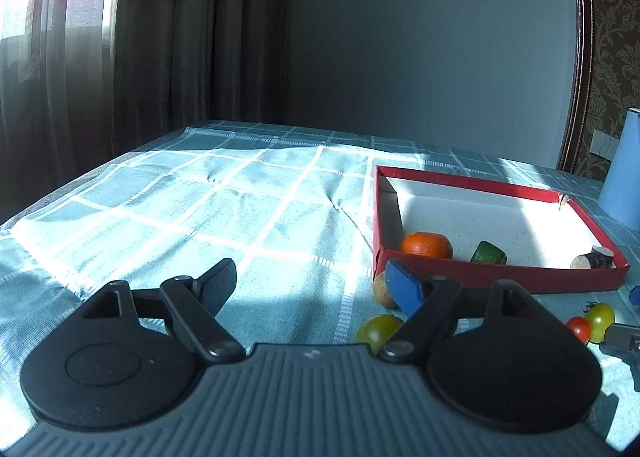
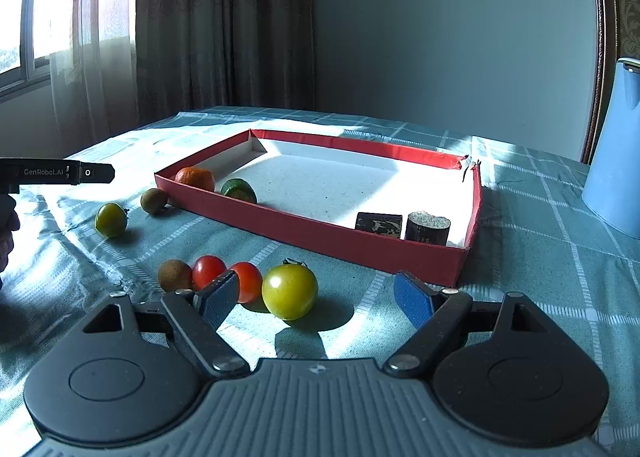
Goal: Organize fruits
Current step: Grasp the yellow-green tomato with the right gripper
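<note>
From the left wrist, the left gripper [image 1: 310, 283] hung spread and empty (nothing between its fingers) beside the red box [image 1: 500, 273] holding an orange [image 1: 426, 245]. From the right wrist, the right gripper [image 2: 316, 297] gaped toward a yellow-green tomato [image 2: 289, 291] on the cloth, likely next.

Checked tablecloth [image 2: 540, 193], red tray [image 2: 320, 235], tomatoes [image 2: 289, 291], jug [image 2: 612, 161]

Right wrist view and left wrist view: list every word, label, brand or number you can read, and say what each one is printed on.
"GenRobot.AI": white print on the side of the left gripper, seen at the left edge of the right wrist view.
A small round mark, like "O", sits beside it nearer the tip; whether it is a letter or a symbol cannot be told.
Left wrist view: no readable text.
</note>
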Tool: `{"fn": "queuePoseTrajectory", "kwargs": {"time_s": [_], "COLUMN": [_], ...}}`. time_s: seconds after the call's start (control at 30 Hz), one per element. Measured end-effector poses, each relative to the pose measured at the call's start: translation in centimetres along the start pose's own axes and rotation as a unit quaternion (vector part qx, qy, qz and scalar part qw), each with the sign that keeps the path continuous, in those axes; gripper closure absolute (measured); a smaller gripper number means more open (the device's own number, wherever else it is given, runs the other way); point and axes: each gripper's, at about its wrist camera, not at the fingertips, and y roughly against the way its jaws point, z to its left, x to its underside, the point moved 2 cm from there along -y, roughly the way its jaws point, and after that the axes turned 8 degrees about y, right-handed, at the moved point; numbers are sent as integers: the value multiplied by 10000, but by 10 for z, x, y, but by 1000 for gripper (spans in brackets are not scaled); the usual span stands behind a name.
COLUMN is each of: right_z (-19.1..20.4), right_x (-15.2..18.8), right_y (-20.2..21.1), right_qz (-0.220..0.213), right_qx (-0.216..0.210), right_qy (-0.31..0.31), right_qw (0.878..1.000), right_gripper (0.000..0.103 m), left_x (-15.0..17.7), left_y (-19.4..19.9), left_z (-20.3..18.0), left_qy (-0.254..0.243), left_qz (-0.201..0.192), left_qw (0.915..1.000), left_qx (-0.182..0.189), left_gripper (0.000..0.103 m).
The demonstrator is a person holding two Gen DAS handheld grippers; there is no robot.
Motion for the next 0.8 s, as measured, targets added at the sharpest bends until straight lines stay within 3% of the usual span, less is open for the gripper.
{"fn": "queuePoseTrajectory", "kwargs": {"time_s": [0.17,0.27,0.47,0.57,0.8], "right_z": [3,4,4,8,6], "right_x": [0,1,-1,-3,-3], "right_y": [-9,-15,-25,-25,-16], "right_qz": [291,443,591,535,284], "right_qx": [57,11,-203,-283,-176], "right_qy": [94,113,91,152,67], "right_qw": [9995,9990,9980,9980,9994], "right_gripper": [22,39,54,68,70], "left_x": [1,3,4,3,4], "left_y": [-3,-1,-3,-4,-6], "left_z": [6,6,6,6,6], "left_qy": [165,135,176,201,175], "left_qz": [110,117,155,197,238], "left_qw": [9998,9998,9996,9995,9995], "left_qx": [67,122,133,140,115], "left_gripper": [21,19,15,15,14]}}
